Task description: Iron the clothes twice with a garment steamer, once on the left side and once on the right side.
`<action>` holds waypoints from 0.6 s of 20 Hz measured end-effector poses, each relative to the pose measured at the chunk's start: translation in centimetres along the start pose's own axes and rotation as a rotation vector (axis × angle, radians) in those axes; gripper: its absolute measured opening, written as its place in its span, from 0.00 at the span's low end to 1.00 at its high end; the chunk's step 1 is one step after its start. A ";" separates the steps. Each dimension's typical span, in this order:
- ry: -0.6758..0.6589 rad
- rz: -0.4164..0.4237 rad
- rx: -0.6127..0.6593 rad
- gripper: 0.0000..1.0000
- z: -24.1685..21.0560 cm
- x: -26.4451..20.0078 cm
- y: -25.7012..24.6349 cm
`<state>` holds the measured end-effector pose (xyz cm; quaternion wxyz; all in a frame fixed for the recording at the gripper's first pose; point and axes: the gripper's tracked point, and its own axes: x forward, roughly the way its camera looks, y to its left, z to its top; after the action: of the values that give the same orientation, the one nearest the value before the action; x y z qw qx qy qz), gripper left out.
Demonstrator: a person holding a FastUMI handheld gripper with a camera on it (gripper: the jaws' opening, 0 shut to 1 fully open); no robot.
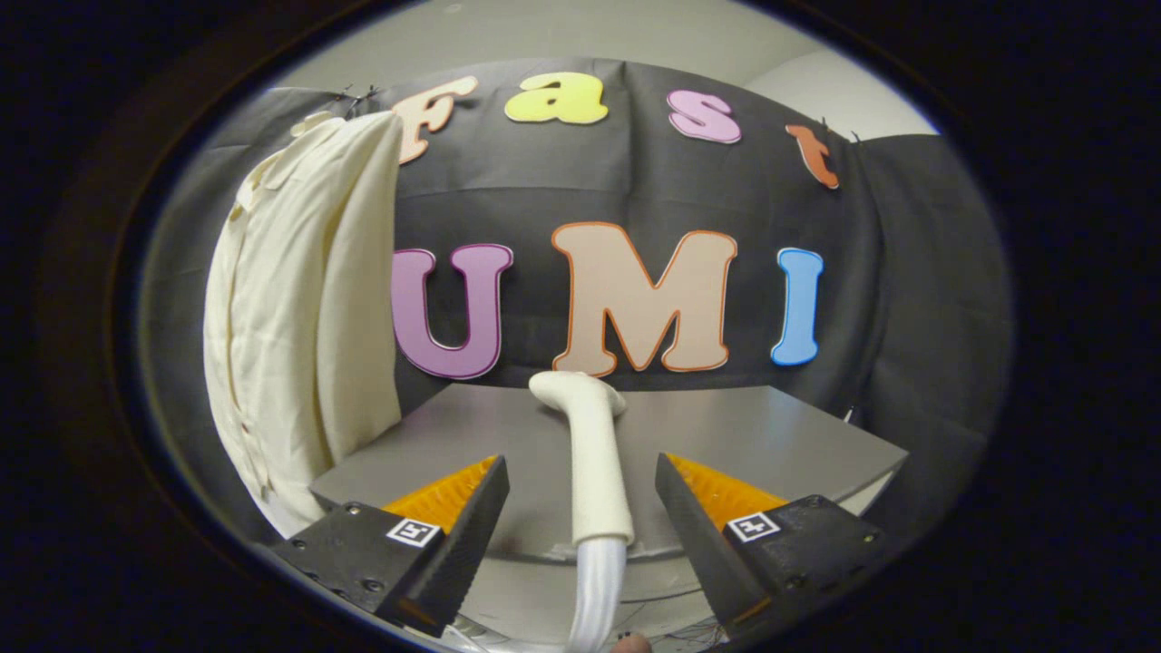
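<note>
A black cloth wall closes off the back of the booth, and in front of it your grey bench point(780, 444) runs across the scene. On that bench lies the garment steamer point(594, 453), its white handle stretched lengthwise toward you and its head curving over at the far end, close to the cloth wall. From the near end of the handle a pale ribbed hose point(599, 589) drops past the bench edge. Your tongs point(580, 535) stand wide apart, one finger on each side of the handle's near end, with a clear gap on both sides, so neither finger presses on the steamer. The cream shirt point(299, 326) hangs against the cloth wall, off to the left of the tongs and well beyond them; its lower part falls past the bench's left corner. The shirt's button placket runs down its left side, and the fabric shows long vertical folds. The steamer and the shirt are well apart
</note>
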<state>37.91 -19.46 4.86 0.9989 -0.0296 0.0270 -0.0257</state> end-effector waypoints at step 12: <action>0.135 -0.001 -0.010 0.41 -2.7 3.8 -0.4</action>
<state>41.49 -20.23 1.95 0.9946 -0.0329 0.0945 -0.0280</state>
